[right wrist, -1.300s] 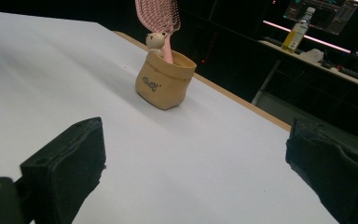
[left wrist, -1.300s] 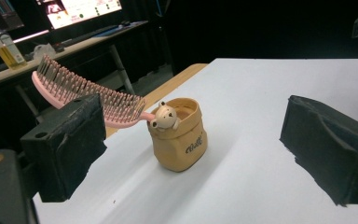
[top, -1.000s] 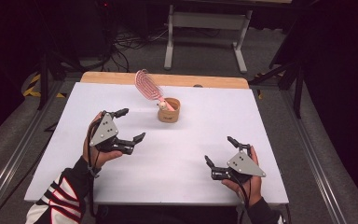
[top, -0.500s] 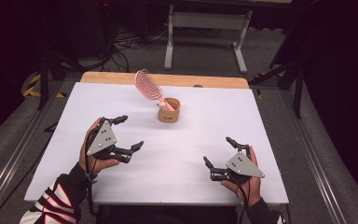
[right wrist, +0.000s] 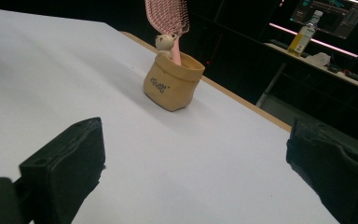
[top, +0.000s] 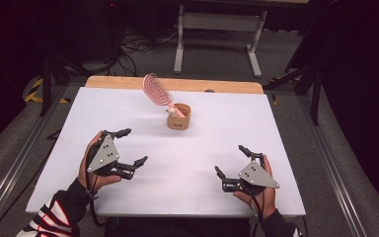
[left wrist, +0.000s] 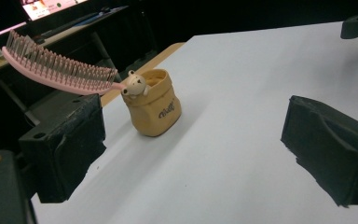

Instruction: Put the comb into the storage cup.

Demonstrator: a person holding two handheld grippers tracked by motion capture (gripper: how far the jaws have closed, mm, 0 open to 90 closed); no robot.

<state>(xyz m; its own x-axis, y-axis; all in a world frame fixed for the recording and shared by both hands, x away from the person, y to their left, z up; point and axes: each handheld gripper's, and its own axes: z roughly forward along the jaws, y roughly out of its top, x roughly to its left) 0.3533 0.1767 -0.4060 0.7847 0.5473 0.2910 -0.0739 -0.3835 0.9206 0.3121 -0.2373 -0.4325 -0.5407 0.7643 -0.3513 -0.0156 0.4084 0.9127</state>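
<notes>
Pink plastic hairbrush (top: 157, 91) stands handle-down in a small tan sack-shaped holder (top: 179, 117) with a tiny bear figure on its rim, its bristled head leaning out toward the far left. The holder sits on the white counter (top: 128, 113), toward the far middle. Nearer the person, well apart from it, the left hand-held gripper (top: 131, 147) and right hand-held gripper (top: 231, 160) both have jaws spread wide, gripping nothing.

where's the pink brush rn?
In the high view the pink brush stands handle-down in the tan cup, centre-far on the white table, leaning left toward the wooden edge.
</notes>
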